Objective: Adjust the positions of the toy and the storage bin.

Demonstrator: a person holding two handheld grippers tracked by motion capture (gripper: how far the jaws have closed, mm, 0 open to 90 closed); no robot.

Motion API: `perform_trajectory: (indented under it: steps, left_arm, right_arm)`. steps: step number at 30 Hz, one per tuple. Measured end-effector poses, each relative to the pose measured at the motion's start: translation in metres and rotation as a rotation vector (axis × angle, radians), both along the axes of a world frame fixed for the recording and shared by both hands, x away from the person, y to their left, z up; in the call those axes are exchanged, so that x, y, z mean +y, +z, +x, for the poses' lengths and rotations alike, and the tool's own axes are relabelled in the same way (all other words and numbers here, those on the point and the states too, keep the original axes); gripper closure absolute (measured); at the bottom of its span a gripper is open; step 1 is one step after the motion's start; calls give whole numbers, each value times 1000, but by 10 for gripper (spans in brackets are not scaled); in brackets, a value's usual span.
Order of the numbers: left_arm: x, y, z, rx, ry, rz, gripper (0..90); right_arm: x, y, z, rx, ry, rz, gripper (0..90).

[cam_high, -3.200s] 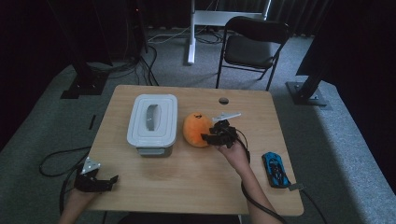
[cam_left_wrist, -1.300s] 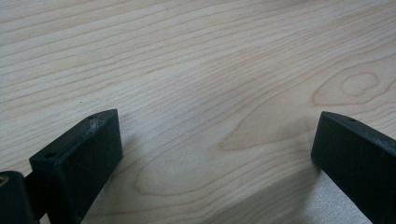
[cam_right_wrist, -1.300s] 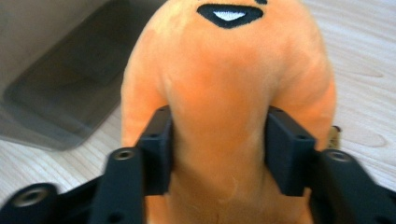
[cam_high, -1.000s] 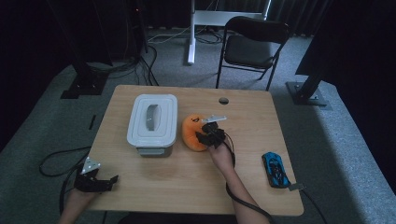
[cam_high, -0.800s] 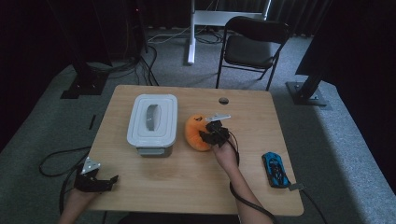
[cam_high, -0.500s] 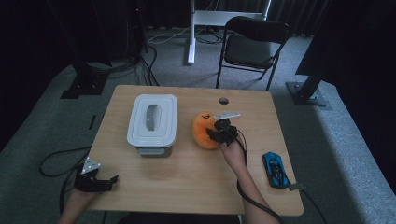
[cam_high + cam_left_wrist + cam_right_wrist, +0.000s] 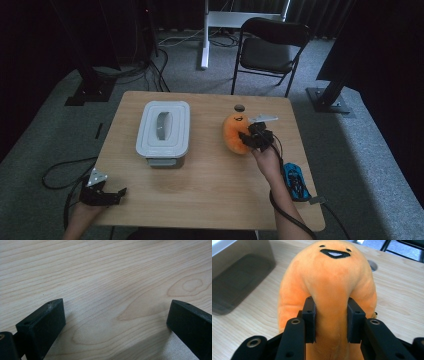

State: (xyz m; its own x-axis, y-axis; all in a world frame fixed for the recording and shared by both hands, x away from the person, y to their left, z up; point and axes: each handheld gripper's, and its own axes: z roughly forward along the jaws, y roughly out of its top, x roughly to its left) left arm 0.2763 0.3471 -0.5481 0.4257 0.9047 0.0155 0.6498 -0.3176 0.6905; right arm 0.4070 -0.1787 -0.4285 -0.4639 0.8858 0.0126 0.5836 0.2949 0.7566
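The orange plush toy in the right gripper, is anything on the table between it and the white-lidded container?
Nothing visible. The right gripper pinches the orange plush toy, and bare wooden table lies between it and the grey container with the white lid. That lid is on, though.

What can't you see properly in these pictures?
- Inside the white-lidded box: high view, the lid covers it.
- Orange plush toy underside: right gripper view, hidden by the right gripper pinching it.
- Blue toy car: high view, partly behind the forearm, details too small.
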Motion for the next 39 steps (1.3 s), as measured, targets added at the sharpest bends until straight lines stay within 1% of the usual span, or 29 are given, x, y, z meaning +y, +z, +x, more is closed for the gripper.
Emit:
perform_trajectory:
  steps: [8,14,16,19,23,29,32,39]
  left_arm:
    - [0,0,0,0,0,0,23]
    - [0,0,0,0,0,0,23]
    - [0,0,0,0,0,0,23]
    - [0,0,0,0,0,0,23]
    - [0,0,0,0,0,0,23]
    - [0,0,0,0,0,0,23]
    - [0,0,0,0,0,0,23]
    - [0,0,0,0,0,0,23]
  right_arm:
    - [-25,6,2,0,-45,-16,664]
    - [-44,9,5,0,-88,-13,663]
    - [-50,9,6,0,-98,-19,662]
    - [-57,7,8,8,-111,-34,660]
    - [-69,2,9,19,-138,-36,660]
    - [-89,-5,10,31,-181,-52,658]
    - [-98,-8,10,40,-203,-70,658]
    - [-115,-14,13,50,-251,-59,658]
